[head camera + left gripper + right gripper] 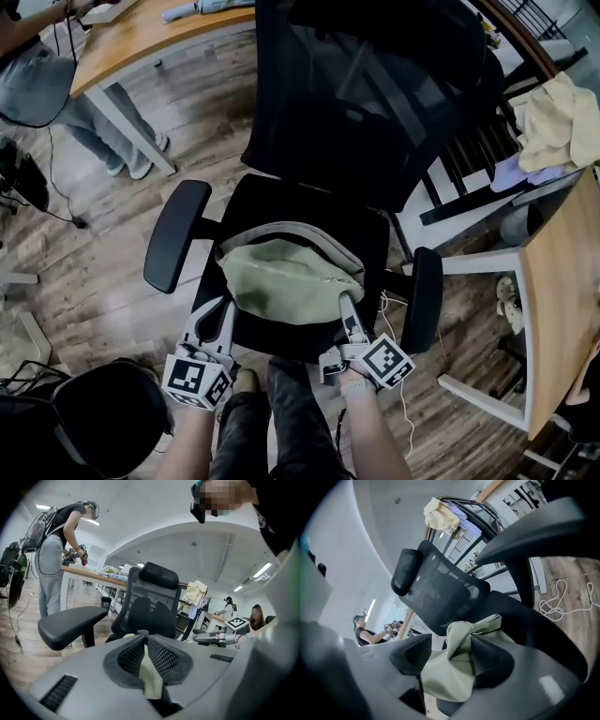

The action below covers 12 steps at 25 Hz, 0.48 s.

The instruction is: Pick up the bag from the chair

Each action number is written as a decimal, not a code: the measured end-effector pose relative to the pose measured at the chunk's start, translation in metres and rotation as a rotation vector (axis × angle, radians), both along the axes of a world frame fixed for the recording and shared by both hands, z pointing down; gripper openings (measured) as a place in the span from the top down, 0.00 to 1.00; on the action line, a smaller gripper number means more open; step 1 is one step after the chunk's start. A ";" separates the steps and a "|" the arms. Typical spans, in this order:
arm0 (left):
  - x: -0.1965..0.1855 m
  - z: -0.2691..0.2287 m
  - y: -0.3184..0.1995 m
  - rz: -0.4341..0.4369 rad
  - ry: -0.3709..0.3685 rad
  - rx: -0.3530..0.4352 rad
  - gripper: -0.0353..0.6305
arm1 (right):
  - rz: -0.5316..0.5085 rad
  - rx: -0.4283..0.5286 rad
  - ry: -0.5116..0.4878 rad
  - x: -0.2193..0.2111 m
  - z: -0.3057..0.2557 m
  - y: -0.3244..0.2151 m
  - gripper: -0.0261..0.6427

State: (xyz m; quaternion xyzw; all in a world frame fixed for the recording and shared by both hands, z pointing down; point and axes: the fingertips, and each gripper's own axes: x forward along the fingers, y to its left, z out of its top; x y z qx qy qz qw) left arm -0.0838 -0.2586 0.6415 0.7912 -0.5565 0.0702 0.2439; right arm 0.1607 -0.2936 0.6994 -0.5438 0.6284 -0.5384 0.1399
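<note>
From the head view, the pale green bag [286, 277] lies on the seat of a black mesh-backed chair [375, 103], filling the front half of the seat between the two armrests [176, 234]. The left gripper [217, 314] meets the bag's near left edge. The right gripper [347, 314] reaches its near right corner. Both grippers come in from below the seat's front edge, and the person's legs [281, 412] stand just behind them. A wooden table [141, 33] crosses the upper left over the plank floor [94, 281], and a pale yellow cloth [553, 122] is draped at the upper right.

In the left gripper view, the fingers [161, 656] are closed together, with a thin strip of the bag's fabric [151, 681] pinched between their pads. Beyond them rises the chair's back [150, 606], with one armrest at the left of the picture. Farther back, a person [54, 550] stands at a table.

In the right gripper view, the fingers [492, 660] stand wide apart. A bunched fold of the bag [450, 672] sits in the gap, rising in a twisted peak between the pads. It lies against the finger at the picture's right, but the pads do not squeeze it. The chair's back tilts across the middle, an armrest crosses the upper right, and a white cable [562, 602] loops on the floor.
</note>
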 end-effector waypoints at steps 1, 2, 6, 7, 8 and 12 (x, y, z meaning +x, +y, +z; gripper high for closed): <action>-0.001 0.002 -0.001 -0.007 -0.004 -0.003 0.95 | 0.000 -0.005 -0.026 -0.002 0.002 -0.004 0.58; -0.002 0.005 -0.002 -0.012 -0.009 -0.007 0.95 | 0.003 -0.014 -0.046 -0.003 0.004 -0.007 0.58; -0.008 0.019 -0.003 -0.041 -0.005 -0.037 0.93 | 0.082 -0.113 -0.088 0.008 0.015 -0.011 0.58; -0.009 0.024 -0.003 -0.049 0.004 -0.048 0.91 | 0.088 -0.109 -0.100 0.009 0.015 -0.014 0.58; -0.010 0.027 -0.003 -0.056 0.012 -0.059 0.88 | 0.089 -0.100 -0.109 0.010 0.015 -0.018 0.58; -0.008 0.037 -0.008 -0.054 0.059 -0.086 0.76 | 0.085 -0.094 -0.074 0.015 0.017 -0.026 0.74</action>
